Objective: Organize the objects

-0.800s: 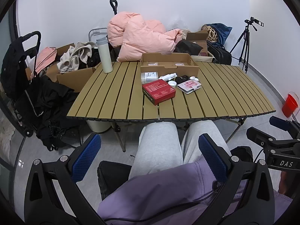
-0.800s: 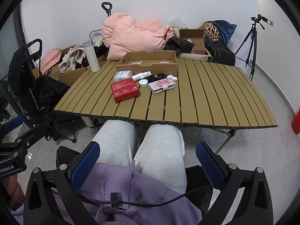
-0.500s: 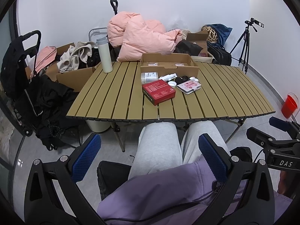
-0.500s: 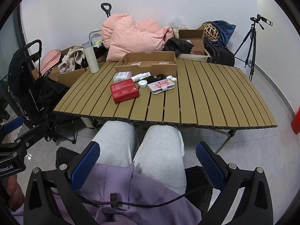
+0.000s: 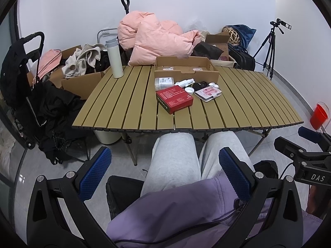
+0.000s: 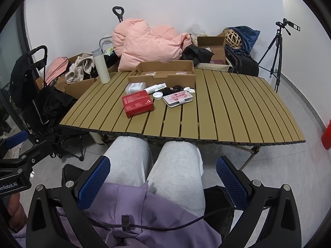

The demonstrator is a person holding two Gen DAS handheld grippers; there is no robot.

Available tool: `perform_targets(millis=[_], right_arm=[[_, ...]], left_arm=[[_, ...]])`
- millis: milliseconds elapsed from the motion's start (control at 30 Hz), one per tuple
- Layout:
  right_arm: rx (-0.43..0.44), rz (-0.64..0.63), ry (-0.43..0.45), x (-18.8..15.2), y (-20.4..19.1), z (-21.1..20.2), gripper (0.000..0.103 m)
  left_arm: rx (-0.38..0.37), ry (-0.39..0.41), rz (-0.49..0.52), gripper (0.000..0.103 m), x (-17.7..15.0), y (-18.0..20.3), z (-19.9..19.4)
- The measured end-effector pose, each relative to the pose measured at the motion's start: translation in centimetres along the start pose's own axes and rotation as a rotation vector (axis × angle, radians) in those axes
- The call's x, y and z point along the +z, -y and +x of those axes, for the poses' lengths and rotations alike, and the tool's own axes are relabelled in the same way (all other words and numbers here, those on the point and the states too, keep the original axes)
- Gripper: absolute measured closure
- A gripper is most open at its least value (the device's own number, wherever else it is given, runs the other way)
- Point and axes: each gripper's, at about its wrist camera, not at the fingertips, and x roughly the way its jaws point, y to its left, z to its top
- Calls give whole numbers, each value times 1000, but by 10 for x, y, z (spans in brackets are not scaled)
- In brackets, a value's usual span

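Meanwhile both the left gripper (image 5: 163,172) and the right gripper (image 6: 162,178) hang over the sitter's lap, fingers wide apart and holding nothing. Toward the slatted table's (image 5: 258,107) far edge, a red box (image 5: 174,100), spray bottle (image 5: 185,82) and pink case (image 5: 208,93) crowd before a cardboard tray (image 5: 186,70); a white thermos (image 5: 114,59) stands at the far left corner.

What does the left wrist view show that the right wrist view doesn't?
Only the left wrist view shows the right gripper from the side, and the whole red bucket. Only the right wrist view shows the left gripper at its left edge. Both show the red box, pink case and cardboard tray on the slatted table.
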Motion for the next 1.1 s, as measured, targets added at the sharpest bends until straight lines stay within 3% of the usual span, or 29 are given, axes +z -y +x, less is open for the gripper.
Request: perform_targets(millis=[433,567,667,767,833,933,1100], right_arm=[[-5,17,4,-2,7,1,0],[-52,1,83,-3,9,1,0],[-35,-41,133,-8,8,11,0],[74,-39,10,-14,14,41,0],[68,-20,-27,-17,20,57,0],[-24,-29,-96,-19,26,91,0],[-25,-47,-196,-14,35,144,0]], left_arm=[[-5,-24,2,0,0,0,5],[-13,-64,1,0,-1,-2,17],[-109,-89,-11,0,-1,-5,33],[-268,-136,-74,0,-4,-10,57],[-301,-161,-114,0,-8,-14,74],[-268,-248,-146,0,-11,-17,108],[-207,-358,-118,0,-3,-22,157]])
